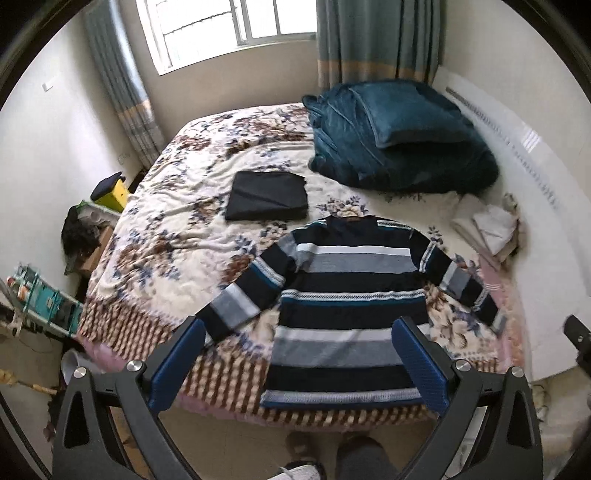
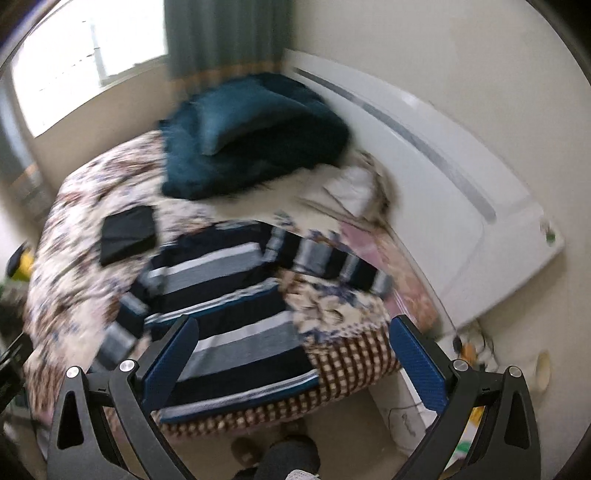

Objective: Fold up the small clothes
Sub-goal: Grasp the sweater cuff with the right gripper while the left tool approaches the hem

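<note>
Flat on the floral blanket [image 1: 177,236] of the bed lies a striped sweater [image 1: 343,295], front up, in bands of navy, grey, white and teal, its hem at the near edge of the bed and its neckline toward the far side. Both sleeves are spread outward and down, away from the body. Just beyond the sweater's left shoulder sits a folded black garment [image 1: 267,197], apart from it. Farther back, toward the white headboard [image 1: 517,155], a pile of teal bedding [image 1: 399,136] is heaped with a pillow on top, and a small stack of pale cloths [image 1: 487,229] rests near the headboard side. The left gripper [image 1: 299,325] hangs above the near edge of the bed with its blue-padded jaws spread wide, nothing between them, the sweater's lower half framed in the gap. The right gripper [image 2: 291,325], seen in a blurred view, likewise has its jaws wide apart and empty, over the sweater's hem and the checked border of the blanket. A curtained window [image 1: 229,26] stands beyond the bed.
</note>
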A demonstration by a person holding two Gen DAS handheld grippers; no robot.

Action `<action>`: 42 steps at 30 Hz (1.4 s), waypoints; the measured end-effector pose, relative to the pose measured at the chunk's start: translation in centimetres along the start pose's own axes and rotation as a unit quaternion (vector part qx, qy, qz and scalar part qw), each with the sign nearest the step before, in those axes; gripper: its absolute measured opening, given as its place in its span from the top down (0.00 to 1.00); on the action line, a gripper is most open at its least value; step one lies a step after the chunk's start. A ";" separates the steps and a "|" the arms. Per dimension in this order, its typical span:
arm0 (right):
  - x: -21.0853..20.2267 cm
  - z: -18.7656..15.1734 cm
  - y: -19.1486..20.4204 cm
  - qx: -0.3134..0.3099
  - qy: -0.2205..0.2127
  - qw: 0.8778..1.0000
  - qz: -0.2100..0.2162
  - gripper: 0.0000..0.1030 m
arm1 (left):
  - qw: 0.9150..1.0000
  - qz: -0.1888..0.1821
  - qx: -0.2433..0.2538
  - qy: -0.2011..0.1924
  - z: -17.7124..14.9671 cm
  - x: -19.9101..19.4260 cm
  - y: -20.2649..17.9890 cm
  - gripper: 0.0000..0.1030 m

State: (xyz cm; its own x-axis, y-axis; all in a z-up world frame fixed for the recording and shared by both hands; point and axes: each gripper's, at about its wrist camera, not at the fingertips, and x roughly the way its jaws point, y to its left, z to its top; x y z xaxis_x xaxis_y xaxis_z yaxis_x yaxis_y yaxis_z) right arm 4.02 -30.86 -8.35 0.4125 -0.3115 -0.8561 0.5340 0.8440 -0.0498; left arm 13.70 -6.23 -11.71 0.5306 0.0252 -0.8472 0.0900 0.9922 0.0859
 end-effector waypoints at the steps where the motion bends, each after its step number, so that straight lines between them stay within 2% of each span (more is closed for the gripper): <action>1: 3.0 0.4 -1.3 0.021 0.011 1.000 -0.009 0.00 | 1.000 0.006 0.005 0.010 0.2 2.1 -1.2 0.00; 3: 8.9 1.0 -4.4 0.061 0.031 0.997 -0.023 0.00 | 1.000 0.011 0.012 0.027 0.6 6.7 -3.9 0.00; 7: 22.2 1.7 -11.6 0.149 0.084 0.985 -0.037 0.00 | 0.997 0.034 0.023 0.062 0.8 15.8 -9.4 0.00; 9: 28.4 1.2 -15.3 0.191 0.105 0.975 -0.040 0.00 | 0.996 0.038 0.026 0.080 0.8 20.8 -12.1 0.00; 12: 37.7 -0.1 -20.3 0.260 0.138 0.955 -0.046 0.00 | 0.992 0.047 0.035 0.111 0.3 27.7 -15.5 0.00; 15: 46.0 -2.0 -24.7 0.337 0.169 0.926 -0.032 0.00 | 0.986 0.053 0.049 0.151 -0.7 34.4 -18.5 0.00; 16: 48.9 -3.0 -26.1 0.367 0.179 0.913 -0.021 0.00 | 0.984 0.055 0.052 0.161 -1.0 36.4 -19.3 0.00; 17: 51.3 -3.7 -27.0 0.388 0.188 0.902 -0.017 0.03 | 0.982 0.059 0.055 0.174 -1.5 38.4 -20.1 0.00; 19: 55.1 -5.7 -29.0 0.443 0.205 0.873 -0.015 0.04 | 0.978 0.063 0.054 0.190 -2.1 41.1 -20.9 0.00; 22: 58.4 -8.2 -31.5 0.518 0.197 0.832 -0.015 0.08 | 0.973 0.064 0.050 0.215 -2.9 44.8 -22.3 0.00; 23: 59.3 -9.0 -32.2 0.538 0.194 0.820 -0.015 0.13 | 0.971 0.064 0.049 0.223 -3.2 46.1 -23.1 0.00; 25: 60.6 -10.1 -33.0 0.567 0.189 0.802 -0.013 0.16 | 0.969 0.065 0.050 0.233 -3.5 47.7 -24.0 0.00; 26: 60.9 -10.4 -33.2 0.577 0.176 0.798 -0.009 0.19 | 0.968 0.067 0.051 0.237 -3.7 48.3 -24.5 0.00; 28: 61.2 -10.4 -33.2 0.579 0.153 0.801 -0.010 0.32 | 0.967 0.070 0.050 0.239 -3.8 49.3 -25.2 0.00; 30: 61.4 -9.9 -33.0 0.573 0.129 0.809 -0.013 0.65 | 0.967 0.072 0.047 0.239 -3.9 49.7 -25.5 0.00; 32: 61.5 -9.0 -32.4 0.558 0.116 0.821 -0.024 0.83 | 0.968 0.071 0.042 0.237 -3.7 50.0 -25.4 0.00; 36: 60.4 -5.3 -30.8 0.510 0.084 0.855 -0.049 0.87 | 0.972 0.070 0.028 0.221 -2.7 50.1 -24.3 0.00; 39: 58.5 -0.8 -28.3 0.442 0.055 0.894 -0.048 0.87 | 0.976 0.070 0.002 0.207 -2.1 49.4 -22.0 0.00; 42: 55.7 4.3 -22.9 0.350 0.023 0.936 -0.025 0.88 | 0.978 0.081 -0.027 0.192 -1.7 48.6 -18.4 0.00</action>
State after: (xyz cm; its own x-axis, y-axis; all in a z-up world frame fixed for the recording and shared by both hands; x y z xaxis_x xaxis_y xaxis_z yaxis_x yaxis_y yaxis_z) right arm 17.99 -69.38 -52.68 0.3502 -0.3094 -0.8841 0.9110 0.3319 0.2447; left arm 36.36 -23.09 -55.34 0.1782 0.2157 -0.9601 -0.0185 0.9762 0.2159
